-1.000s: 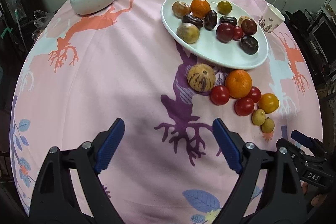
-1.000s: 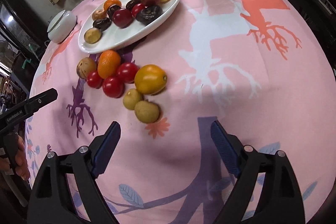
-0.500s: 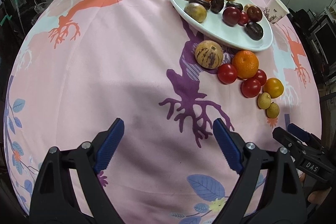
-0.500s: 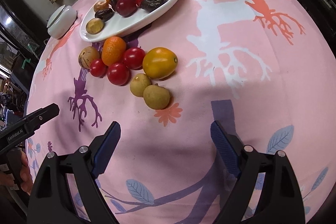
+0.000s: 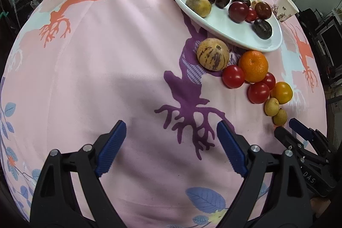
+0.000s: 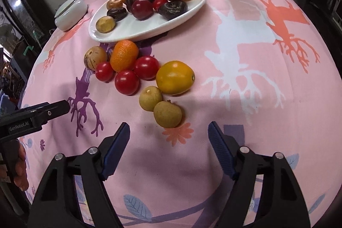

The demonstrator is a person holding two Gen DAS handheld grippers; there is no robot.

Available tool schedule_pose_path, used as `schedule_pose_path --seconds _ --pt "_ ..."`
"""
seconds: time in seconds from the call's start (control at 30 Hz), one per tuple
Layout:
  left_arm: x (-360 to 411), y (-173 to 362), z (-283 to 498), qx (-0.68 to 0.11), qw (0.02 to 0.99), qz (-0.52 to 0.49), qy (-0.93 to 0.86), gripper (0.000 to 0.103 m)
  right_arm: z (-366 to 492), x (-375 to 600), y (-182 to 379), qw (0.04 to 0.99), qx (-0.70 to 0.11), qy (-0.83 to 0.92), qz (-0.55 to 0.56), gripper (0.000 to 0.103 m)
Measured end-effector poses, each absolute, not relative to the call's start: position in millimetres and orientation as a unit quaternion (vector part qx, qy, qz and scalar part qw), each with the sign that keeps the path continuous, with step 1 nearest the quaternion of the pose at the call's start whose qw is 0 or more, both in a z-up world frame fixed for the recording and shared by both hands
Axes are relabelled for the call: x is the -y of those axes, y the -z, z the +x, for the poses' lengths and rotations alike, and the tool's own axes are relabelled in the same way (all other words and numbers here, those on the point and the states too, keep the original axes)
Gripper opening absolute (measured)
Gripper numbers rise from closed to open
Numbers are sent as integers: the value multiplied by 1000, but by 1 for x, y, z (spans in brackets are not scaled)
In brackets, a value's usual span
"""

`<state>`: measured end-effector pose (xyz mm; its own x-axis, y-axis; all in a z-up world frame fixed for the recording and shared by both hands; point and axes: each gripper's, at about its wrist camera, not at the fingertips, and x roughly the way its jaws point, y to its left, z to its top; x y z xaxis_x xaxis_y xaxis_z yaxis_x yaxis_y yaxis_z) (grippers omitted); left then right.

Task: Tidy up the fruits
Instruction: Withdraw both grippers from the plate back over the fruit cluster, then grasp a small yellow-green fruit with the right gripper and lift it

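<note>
While closing, right hand-held gripper (image 6: pixel 168 138) holds nothing | left hand-held gripper (image 5: pixel 171 138) apart | plate (image 5: pixel 224 22) overlaps orange (image 5: pixel 253 65)

Each fisheye view sits on its own gripper, looking steeply down along the two blue-padded fingers at the pink printed tablecloth (image 5: pixel 106 69) close below. From the left gripper (image 5: pixel 171 149) the oval white plate (image 5: pixel 224 25) lies ahead to the right; from the right gripper (image 6: pixel 168 146), ahead to the left. Both views share the plate, the loose fruit and each other's gripper.

Left claw (image 5: pixel 171 142) gapes over pink tablecloth (image 5: pixel 106 78), holding nothing.
</note>
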<state>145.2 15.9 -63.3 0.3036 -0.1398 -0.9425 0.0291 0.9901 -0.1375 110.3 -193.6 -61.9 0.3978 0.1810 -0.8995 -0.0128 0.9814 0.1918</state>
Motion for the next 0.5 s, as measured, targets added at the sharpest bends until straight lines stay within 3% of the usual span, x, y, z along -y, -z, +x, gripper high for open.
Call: schedule_pose_path --seconds 0.1,0.23,0.33,0.37,0.5 --pt "-15 65 145 -590 804 -47 54 88 113 191 68 826 -555 -66 69 43" --pt "-14 67 144 -593 801 -51 56 88 117 190 71 829 -552 -65 64 41" --pt "-10 67 142 -596 799 -48 63 88 122 192 72 831 -549 -64 64 35" --pt "-8 66 141 -597 798 -46 66 88 124 193 73 831 -548 -64 65 28" --pt "6 62 135 -599 795 -46 87 88 128 205 71 816 -564 -68 109 28"
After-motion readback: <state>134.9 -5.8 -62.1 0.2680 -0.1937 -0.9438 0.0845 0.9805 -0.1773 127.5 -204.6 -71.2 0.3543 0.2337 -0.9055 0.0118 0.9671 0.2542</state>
